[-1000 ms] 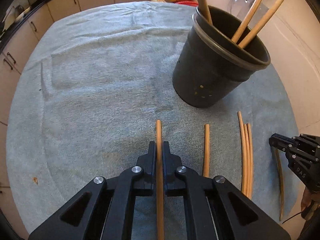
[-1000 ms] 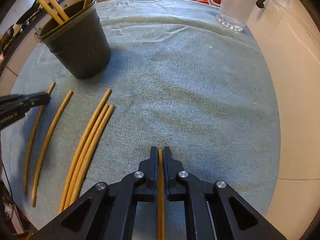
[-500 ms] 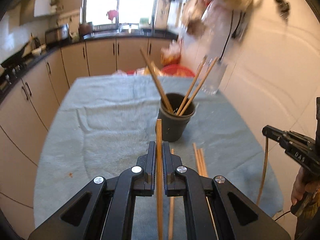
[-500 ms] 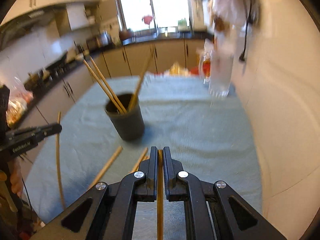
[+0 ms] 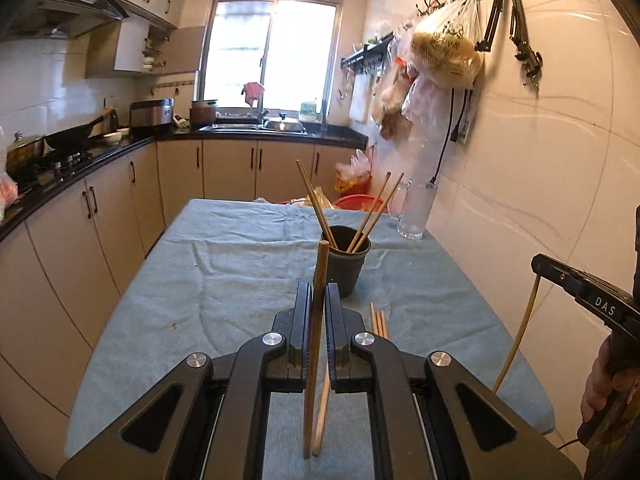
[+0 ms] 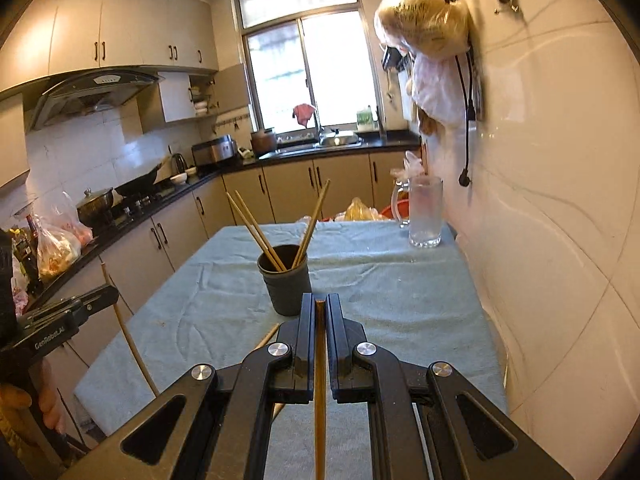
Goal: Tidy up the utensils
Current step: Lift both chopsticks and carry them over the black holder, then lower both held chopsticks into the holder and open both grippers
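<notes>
Chopsticks point(image 5: 316, 320) point(image 6: 320, 380) sit clamped lengthwise in both left tongs point(image 5: 319, 292) and right tongs point(image 6: 320, 304).

Your table point(image 5: 248, 280) wears a blue-grey towel. At its twelve o'clock stands the black cup point(image 5: 345, 266). Loose chopsticks point(image 5: 378, 322) lie at six, the glass mug point(image 5: 414, 216) at one.
</notes>
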`<state>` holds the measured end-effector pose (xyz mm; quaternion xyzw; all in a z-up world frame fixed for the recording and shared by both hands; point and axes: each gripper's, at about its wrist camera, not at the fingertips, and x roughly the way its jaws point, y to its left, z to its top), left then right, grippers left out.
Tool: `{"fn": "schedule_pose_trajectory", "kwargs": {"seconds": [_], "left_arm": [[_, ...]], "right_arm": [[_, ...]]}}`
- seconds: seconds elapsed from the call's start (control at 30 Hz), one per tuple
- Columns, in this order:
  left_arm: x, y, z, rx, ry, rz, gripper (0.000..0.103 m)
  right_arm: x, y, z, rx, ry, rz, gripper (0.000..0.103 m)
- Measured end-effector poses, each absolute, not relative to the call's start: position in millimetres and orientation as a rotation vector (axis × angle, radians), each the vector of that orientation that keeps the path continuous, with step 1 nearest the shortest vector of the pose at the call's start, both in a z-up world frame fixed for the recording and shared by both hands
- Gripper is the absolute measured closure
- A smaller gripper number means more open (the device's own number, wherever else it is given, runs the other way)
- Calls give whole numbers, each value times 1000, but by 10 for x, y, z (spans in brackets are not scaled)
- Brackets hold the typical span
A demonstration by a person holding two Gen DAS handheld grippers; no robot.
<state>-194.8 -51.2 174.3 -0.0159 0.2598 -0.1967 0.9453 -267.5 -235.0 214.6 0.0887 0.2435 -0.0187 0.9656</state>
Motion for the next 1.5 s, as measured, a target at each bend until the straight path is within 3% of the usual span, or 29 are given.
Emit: {"fn": "schedule_pose_trajectory", "kwargs": {"seconds": [0.67, 1.17, 1.5], "left_arm": [[-1895, -315, 2136, -148, 494, -484, 98], [-645, -965, 2827, -133, 384, -478, 98], [89, -1347, 2528, -127, 409, -441, 98]], "right_arm": [[-2578, -2437, 2402, 241, 434, -9, 98], [-1519, -2644, 2941, 381, 228, -10, 98], [-836, -2693, 2768, 399, 159, -95, 97]]}}
